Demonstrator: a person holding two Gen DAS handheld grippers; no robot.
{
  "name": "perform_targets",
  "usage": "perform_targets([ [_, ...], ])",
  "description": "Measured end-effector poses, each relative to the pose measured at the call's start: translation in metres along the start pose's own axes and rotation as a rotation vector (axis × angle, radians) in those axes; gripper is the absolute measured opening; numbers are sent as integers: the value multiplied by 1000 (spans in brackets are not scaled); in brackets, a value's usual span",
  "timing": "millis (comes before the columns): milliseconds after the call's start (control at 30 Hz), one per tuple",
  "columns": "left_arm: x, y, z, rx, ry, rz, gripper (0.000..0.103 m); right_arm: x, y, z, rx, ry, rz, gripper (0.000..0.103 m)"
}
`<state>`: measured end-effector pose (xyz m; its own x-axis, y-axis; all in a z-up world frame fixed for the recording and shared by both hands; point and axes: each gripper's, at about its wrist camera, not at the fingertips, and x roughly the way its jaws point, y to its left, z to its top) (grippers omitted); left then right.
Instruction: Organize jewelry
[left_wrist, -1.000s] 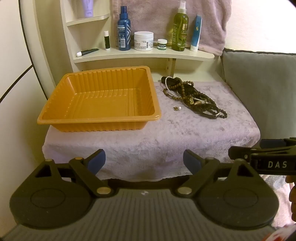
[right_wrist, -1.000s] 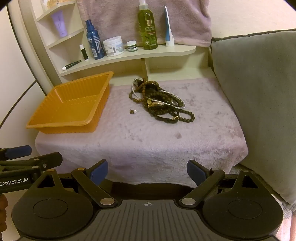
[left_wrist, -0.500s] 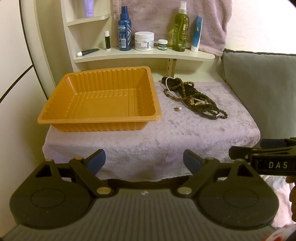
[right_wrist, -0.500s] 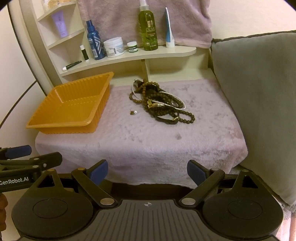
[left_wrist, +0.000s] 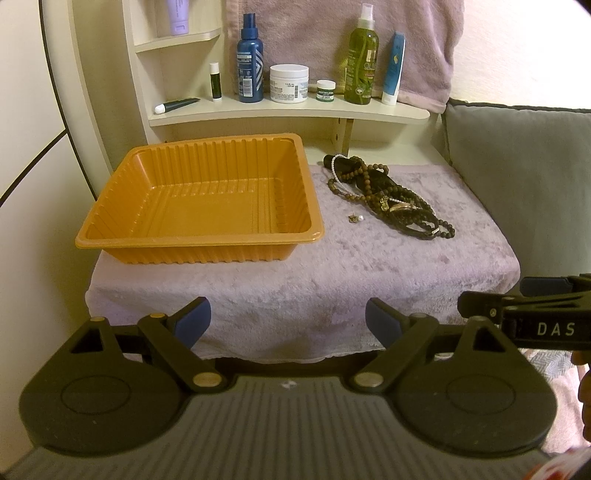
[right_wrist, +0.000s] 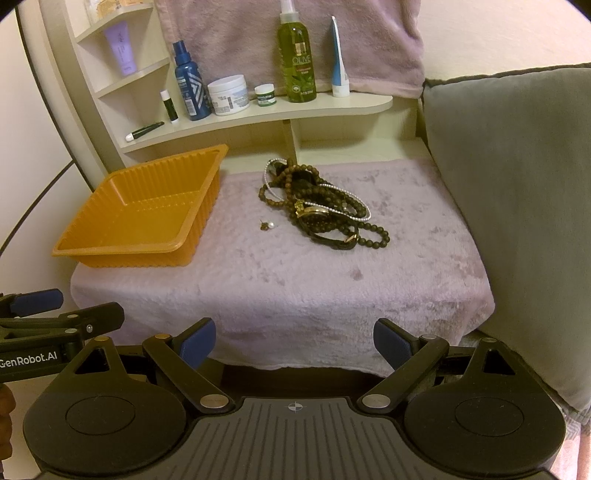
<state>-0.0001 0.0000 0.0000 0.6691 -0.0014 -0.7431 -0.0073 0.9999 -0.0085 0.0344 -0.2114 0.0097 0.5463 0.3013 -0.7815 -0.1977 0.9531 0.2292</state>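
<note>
A lilac plush-covered surface (left_wrist: 280, 284) is seen filling the middle of both views, with a grey cushion (right_wrist: 517, 192) pressed against its right side. An orange tray (left_wrist: 110, 236) is set on the left part of the surface, and nothing is seen inside it. Behind the tray, a cream shelf (left_wrist: 295, 109) is lined with bottles, jars and tubes, a green olive bottle (right_wrist: 296, 62) among them. To the right of the tray, apart from it, a tangle of jewelry (left_wrist: 388, 197) is piled: brown bead strands, a thin white bead string and a dark strap with gold parts. Between the tray and the tangle, close to the tangle, two tiny earrings (left_wrist: 355, 218) are laid on the plush. The left gripper (left_wrist: 288, 321) is held short of the surface's near edge, nearer than the tray, its fingers spread wide and empty. The right gripper (right_wrist: 294, 341) is held likewise, fingers released, nothing gripped.
</note>
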Motion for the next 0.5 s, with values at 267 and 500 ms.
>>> perform_targets([
  [267, 0, 0, 0, 1, -1, 0, 90, 0, 0, 0, -1, -1, -1, 92],
  [500, 0, 1, 1, 1, -1, -1, 90, -1, 0, 0, -1, -1, -1, 92],
])
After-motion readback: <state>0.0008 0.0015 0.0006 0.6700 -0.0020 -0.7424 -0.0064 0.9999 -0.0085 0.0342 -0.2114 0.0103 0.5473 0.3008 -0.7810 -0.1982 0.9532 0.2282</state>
